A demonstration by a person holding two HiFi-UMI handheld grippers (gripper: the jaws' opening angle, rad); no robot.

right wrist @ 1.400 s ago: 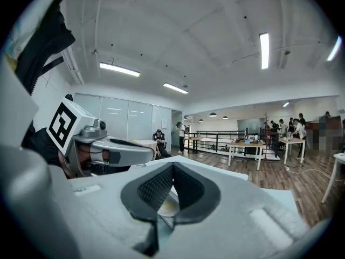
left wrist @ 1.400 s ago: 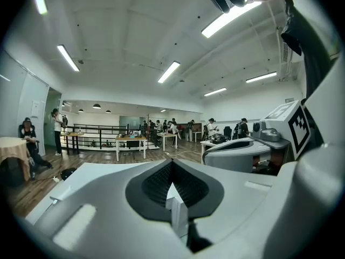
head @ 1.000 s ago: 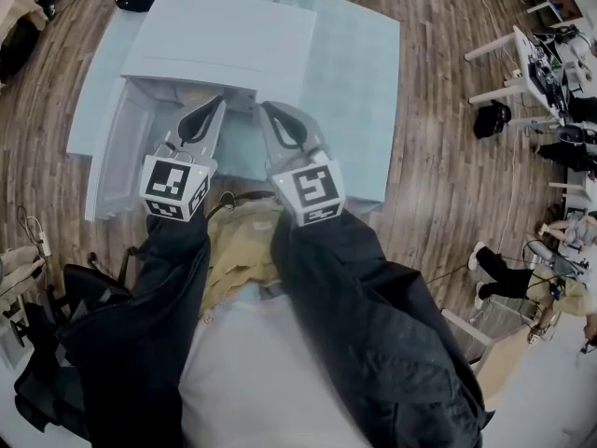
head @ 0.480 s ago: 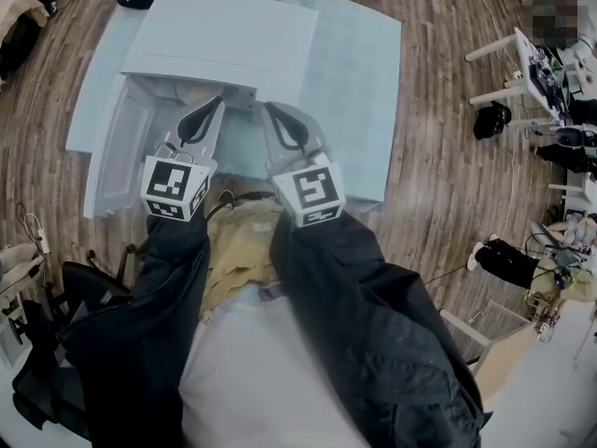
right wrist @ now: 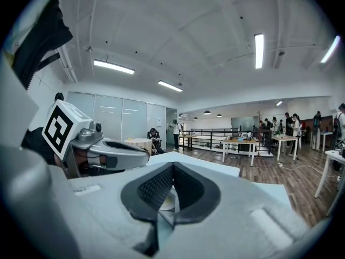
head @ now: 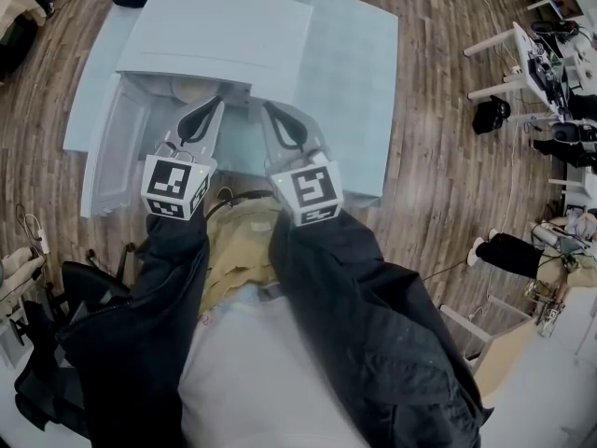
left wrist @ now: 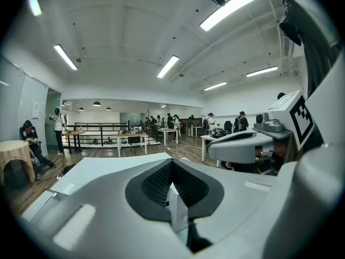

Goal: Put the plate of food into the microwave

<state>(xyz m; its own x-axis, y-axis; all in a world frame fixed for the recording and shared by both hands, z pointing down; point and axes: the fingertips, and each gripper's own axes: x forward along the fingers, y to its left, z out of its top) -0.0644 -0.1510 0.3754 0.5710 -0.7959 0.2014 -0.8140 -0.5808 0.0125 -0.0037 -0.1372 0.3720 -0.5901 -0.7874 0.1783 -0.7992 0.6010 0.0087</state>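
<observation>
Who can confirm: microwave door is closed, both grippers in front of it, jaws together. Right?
Not quite. The head view shows the microwave with its door open, standing out to the left, not closed. The rest holds: the left gripper and the right gripper are in front of it, each with its jaws together.

Kind of place: a large open-plan lab or office hall is shown.
Floor: brown wood-plank flooring (head: 438, 157) is seen well to the right of the right gripper (head: 267, 110) and beyond the left gripper (head: 215, 103).
Ceiling: long white strip lights (left wrist: 168, 66) are mounted high above, ahead of the left gripper.
Benches: white desks loaded with cables and equipment (head: 536, 63) are ranged far right of the right gripper; wooden-topped work tables (left wrist: 131, 138) stand far ahead of the left gripper.
Fittings: a black metal railing (left wrist: 91, 127) and a glass partition wall (right wrist: 110, 120) are seen in the distance.
People: several standing figures (left wrist: 58, 128) are spread among the tables.
</observation>
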